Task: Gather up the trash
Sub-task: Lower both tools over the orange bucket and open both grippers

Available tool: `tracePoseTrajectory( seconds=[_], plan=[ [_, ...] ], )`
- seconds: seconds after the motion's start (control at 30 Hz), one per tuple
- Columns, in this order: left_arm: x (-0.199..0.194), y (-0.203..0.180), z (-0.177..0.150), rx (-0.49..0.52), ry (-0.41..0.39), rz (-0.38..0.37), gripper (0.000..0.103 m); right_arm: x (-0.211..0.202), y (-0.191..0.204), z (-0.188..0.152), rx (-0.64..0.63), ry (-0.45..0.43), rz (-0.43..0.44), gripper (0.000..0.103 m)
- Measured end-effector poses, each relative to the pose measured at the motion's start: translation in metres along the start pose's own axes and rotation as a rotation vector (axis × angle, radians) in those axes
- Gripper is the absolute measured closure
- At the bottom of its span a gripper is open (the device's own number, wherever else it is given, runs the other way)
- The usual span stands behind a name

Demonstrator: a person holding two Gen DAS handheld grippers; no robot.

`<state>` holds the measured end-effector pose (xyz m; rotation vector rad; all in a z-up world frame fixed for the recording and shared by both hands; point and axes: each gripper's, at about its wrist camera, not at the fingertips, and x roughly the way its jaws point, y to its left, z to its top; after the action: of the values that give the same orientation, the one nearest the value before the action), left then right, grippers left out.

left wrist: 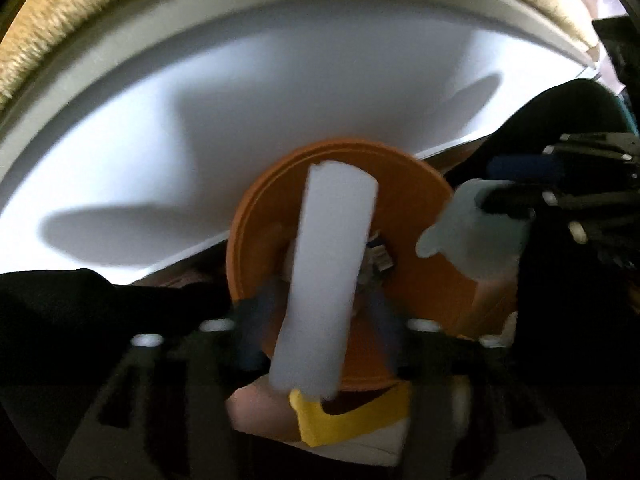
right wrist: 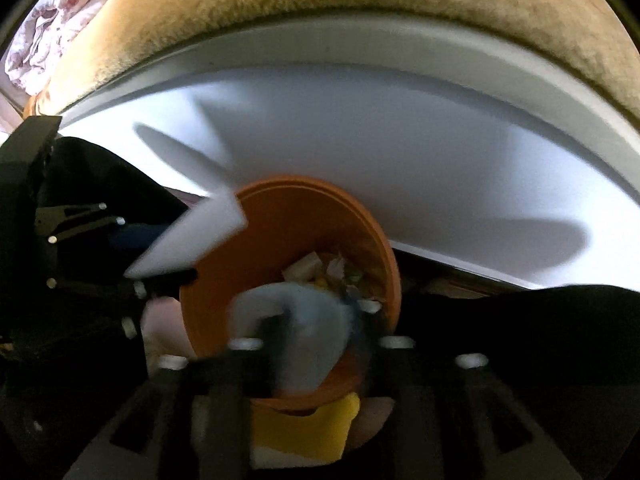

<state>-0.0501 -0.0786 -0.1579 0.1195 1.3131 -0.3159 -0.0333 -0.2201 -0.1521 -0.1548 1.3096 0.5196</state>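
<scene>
An orange trash bin (left wrist: 412, 216) stands at the edge of a white table; it also shows in the right wrist view (right wrist: 288, 240), with scraps of paper (right wrist: 320, 272) inside. My left gripper (left wrist: 316, 320) is shut on a long white foam block (left wrist: 328, 264) and holds it over the bin's mouth. The block shows at the left in the right wrist view (right wrist: 192, 236). My right gripper (right wrist: 312, 336) is shut on a pale blue crumpled piece (right wrist: 308, 328) just above the bin's rim. That piece shows at the right in the left wrist view (left wrist: 472, 228).
The white table top (left wrist: 240, 120) fills the back, with a tan fuzzy rug (right wrist: 320, 4) beyond it. A yellow object (left wrist: 340, 416) lies below the bin. Floral bedding (right wrist: 52, 20) shows at the far left.
</scene>
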Motion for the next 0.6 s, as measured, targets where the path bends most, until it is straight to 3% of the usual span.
tracePoseTrajectory(
  seconds=[0.4,0.6],
  plan=[
    [0.000,-0.007,-0.003,0.012,-0.003,0.046,0.032,-0.034,-0.018,-0.017,0.043,-0.054,-0.010,0.045],
    [-0.025,-0.007,-0.003,0.016,-0.059,0.064,0.032,-0.060,-0.005,-0.021,0.030,-0.110,-0.001,0.045]
  ],
)
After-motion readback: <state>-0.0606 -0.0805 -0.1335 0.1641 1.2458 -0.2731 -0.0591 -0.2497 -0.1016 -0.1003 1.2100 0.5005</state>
